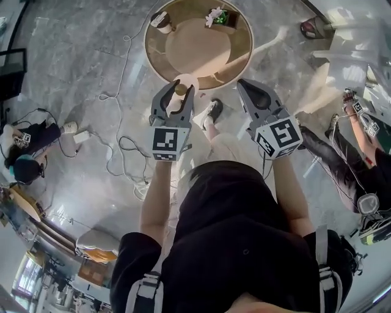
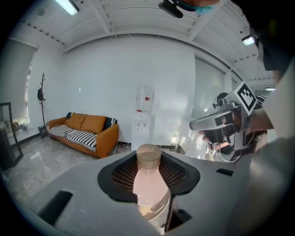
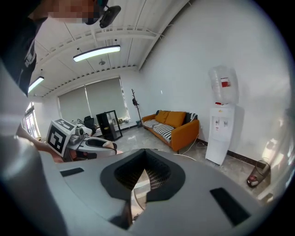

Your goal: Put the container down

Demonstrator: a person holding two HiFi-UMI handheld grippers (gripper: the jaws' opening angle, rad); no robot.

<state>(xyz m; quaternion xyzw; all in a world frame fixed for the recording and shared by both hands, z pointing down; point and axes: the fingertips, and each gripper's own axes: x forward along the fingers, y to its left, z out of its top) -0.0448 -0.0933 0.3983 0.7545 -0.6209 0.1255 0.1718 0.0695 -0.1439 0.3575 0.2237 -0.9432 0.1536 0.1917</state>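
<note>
The container is a pale pink bottle with a round wooden lid, and my left gripper is shut on it. It is held in the air just at the near rim of the round wooden table. The left gripper view shows the bottle upright between the dark pads, lid on top. To its right at the same height, my right gripper has its jaws together and holds nothing. The right gripper view shows only a thin slit between the jaws of the right gripper.
On the table stand a cup and a small green box with white flowers. Cables trail over the marble floor. People sit at the left and right. An orange sofa and water dispenser line the wall.
</note>
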